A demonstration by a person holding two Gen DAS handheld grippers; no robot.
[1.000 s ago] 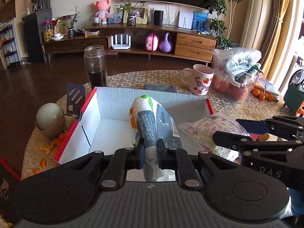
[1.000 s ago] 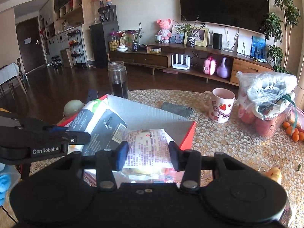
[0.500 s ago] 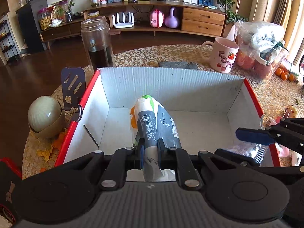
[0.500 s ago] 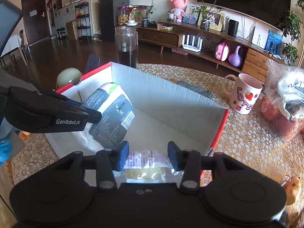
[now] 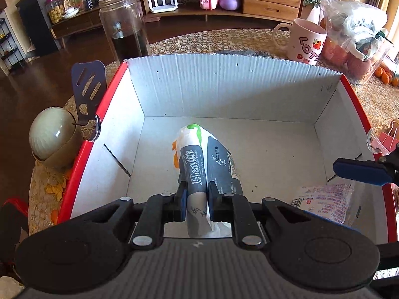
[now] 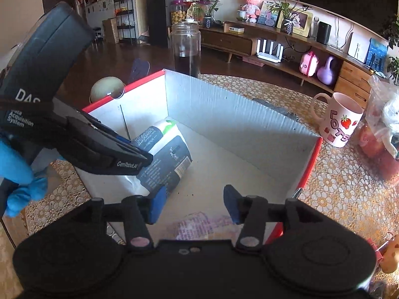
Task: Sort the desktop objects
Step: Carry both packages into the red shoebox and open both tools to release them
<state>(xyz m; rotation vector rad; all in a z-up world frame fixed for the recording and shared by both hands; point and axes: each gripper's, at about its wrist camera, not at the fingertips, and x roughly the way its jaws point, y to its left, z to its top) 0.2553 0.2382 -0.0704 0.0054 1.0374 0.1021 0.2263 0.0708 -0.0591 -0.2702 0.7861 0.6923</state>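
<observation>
Patterned counter (image 5: 374, 99) carries a red-edged box (image 5: 224, 87). From the left wrist view, the left gripper (image 5: 197, 194) pinches a tissue pack (image 5: 199, 159) inside the box; its near end is hidden behind the fingers. From the right wrist view, the right gripper (image 6: 192, 205) is opening, fingers clear of a snack packet (image 6: 197, 226) lying in the box, partly cut off below.

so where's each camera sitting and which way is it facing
Left wrist: on the left claw, looking down into the red-edged box; its fingers pinch the tissue pack.
Right wrist: on the right claw, opening over the clear packet; a blue-gloved hand shows.
Shared: box, tissue pack, glass jar, mug.
</observation>
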